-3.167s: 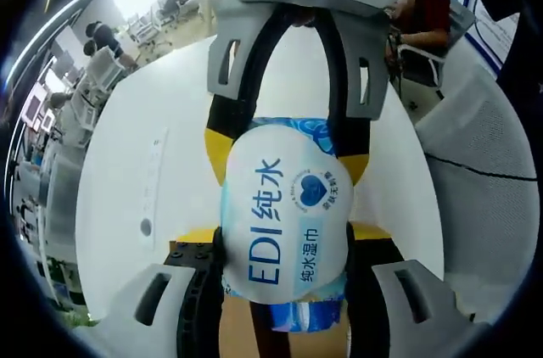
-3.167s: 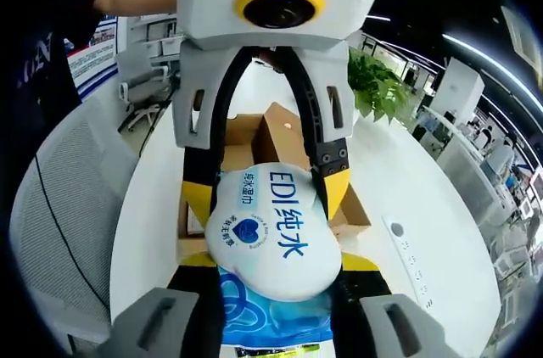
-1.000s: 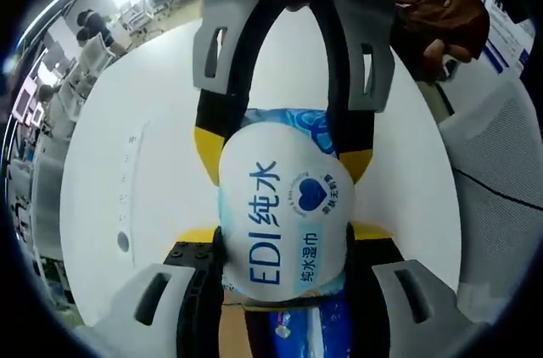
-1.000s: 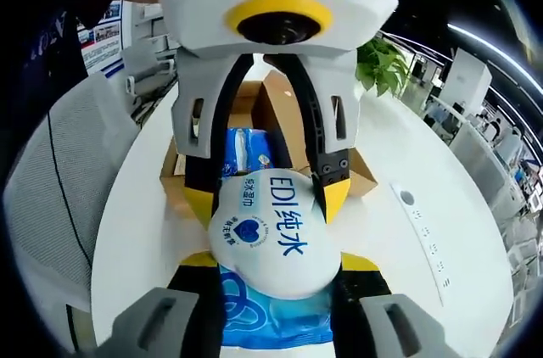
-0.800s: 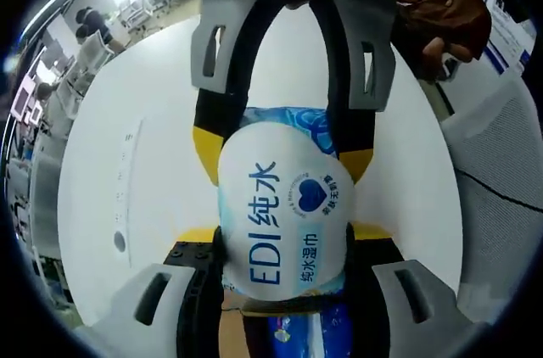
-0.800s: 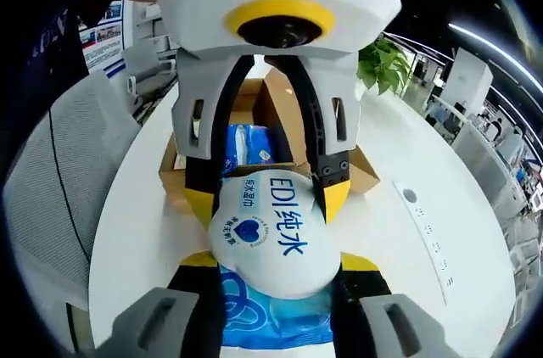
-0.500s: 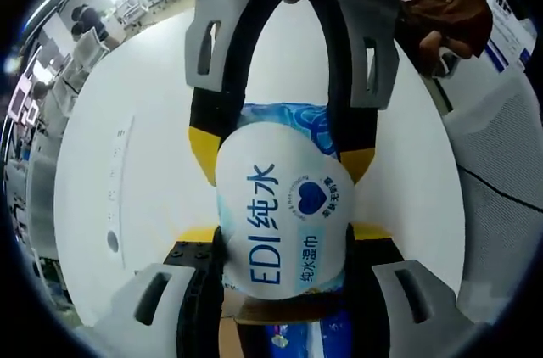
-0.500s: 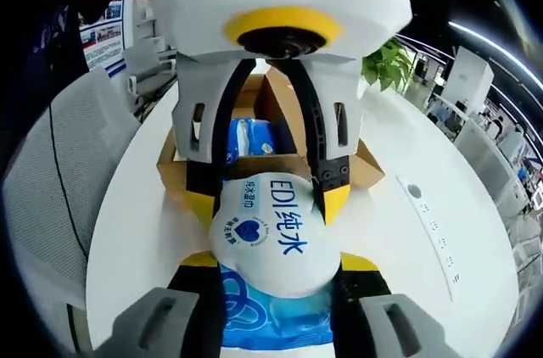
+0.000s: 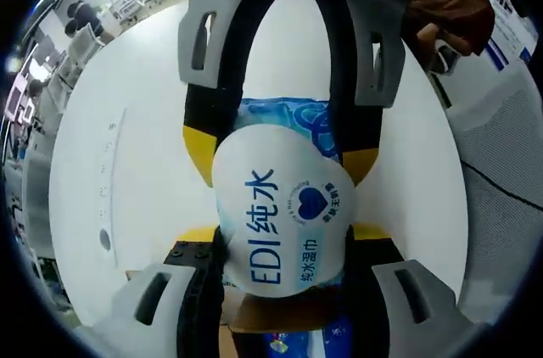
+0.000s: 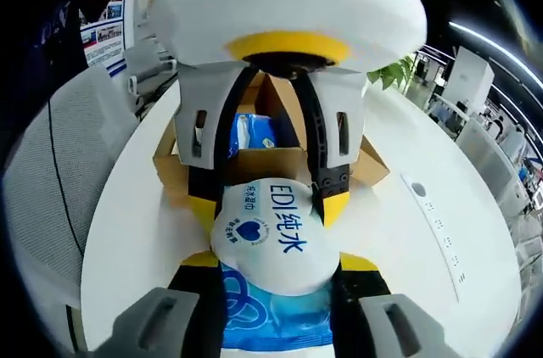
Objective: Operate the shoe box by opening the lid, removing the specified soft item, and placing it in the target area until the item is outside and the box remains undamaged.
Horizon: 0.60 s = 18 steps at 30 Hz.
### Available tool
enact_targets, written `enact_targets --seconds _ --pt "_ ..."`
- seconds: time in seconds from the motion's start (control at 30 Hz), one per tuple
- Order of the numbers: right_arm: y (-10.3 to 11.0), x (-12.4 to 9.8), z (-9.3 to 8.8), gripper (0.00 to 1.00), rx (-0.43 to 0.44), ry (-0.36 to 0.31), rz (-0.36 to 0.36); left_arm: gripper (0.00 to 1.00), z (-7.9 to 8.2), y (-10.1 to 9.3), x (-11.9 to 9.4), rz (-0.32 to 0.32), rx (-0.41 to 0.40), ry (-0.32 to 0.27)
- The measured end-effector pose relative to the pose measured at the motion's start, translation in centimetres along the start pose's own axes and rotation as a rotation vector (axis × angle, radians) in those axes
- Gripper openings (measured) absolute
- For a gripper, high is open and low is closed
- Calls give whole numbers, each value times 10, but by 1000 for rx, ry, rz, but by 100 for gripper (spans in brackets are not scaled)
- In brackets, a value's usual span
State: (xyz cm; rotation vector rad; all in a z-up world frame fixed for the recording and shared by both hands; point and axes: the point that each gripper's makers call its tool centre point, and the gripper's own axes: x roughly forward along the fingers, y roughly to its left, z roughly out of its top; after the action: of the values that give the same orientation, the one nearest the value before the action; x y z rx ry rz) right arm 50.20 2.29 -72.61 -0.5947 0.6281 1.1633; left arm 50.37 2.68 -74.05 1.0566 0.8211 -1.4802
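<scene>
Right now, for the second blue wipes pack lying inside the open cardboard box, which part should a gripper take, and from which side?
Probably its upper end, from above through the open top. In the right gripper view the second pack lies inside the cardboard box, whose walls hide its sides and lower part. It looks soft, so a gentle pinch across its narrower width should suit.

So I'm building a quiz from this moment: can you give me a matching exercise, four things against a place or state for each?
Things:
1. white and blue soft pack of wet wipes
2. brown cardboard shoe box
3. green potted plant
4. grey mesh office chair

Places or states:
A. beside the round white table, off its edge
B. open, flaps up, on the table
C. far side of the table
D. clamped between both grippers, the left gripper and the right gripper

Pairs: 1-D, 2-B, 3-C, 4-A
</scene>
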Motion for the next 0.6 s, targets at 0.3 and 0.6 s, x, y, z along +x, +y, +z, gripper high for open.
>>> enact_targets --seconds 0.3,0.6 --pt "0 7 -4 44 -1 -9 2 56 -5 1 8 -5 -5 14" --pt "1 12 -10 44 2 -19 13 56 -7 1 16 -11 -19 15"
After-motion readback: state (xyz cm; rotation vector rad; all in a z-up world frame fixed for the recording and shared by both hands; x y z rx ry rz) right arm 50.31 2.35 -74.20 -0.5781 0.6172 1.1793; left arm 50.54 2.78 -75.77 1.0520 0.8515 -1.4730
